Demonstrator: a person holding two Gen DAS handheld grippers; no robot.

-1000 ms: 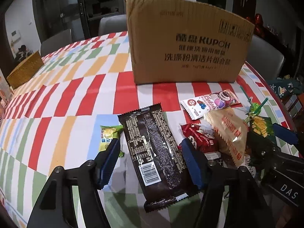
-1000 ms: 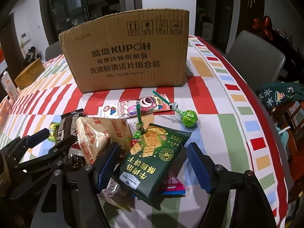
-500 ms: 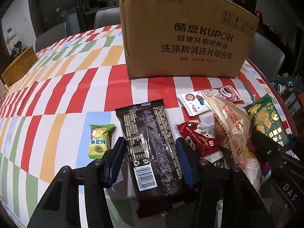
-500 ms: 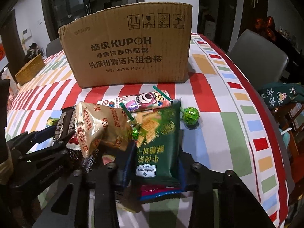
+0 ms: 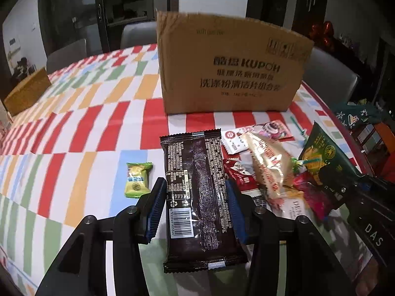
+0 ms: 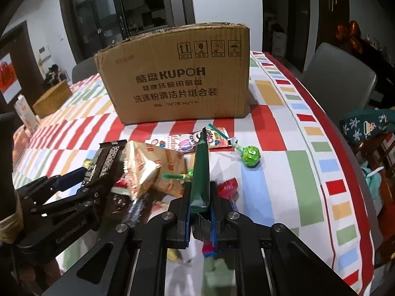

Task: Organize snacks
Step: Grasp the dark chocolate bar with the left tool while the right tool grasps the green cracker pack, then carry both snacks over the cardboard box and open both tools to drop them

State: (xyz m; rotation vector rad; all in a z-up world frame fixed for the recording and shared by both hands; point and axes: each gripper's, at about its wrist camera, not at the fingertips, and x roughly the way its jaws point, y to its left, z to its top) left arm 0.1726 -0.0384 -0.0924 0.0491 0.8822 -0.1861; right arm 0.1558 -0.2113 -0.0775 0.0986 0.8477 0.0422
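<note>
My left gripper point(image 5: 195, 192) is shut on a dark brown snack bar pack point(image 5: 197, 192), its blue pads against both long edges. My right gripper point(image 6: 200, 197) is shut on a green cracker pack point(image 6: 201, 172), held edge-on and tilted up off the table; it also shows in the left wrist view point(image 5: 323, 153). A cardboard box point(image 6: 177, 79) stands behind the snacks. A beige biscuit bag point(image 6: 153, 165), a pink-and-white bar point(image 6: 187, 140), a red wrapper point(image 5: 242, 175) and a green lollipop point(image 6: 251, 155) lie in the pile.
A small green-yellow candy point(image 5: 137, 180) lies left of the brown pack. A woven basket point(image 5: 27, 93) sits at the far left of the striped tablecloth point(image 5: 74, 133). Grey chairs point(image 6: 338, 79) stand around the table. The right table edge point(image 6: 345, 148) is close.
My left gripper closed onto the brown pack. My right gripper closed on the green cracker pack and lifted it, turning it from flat to edge-on.
</note>
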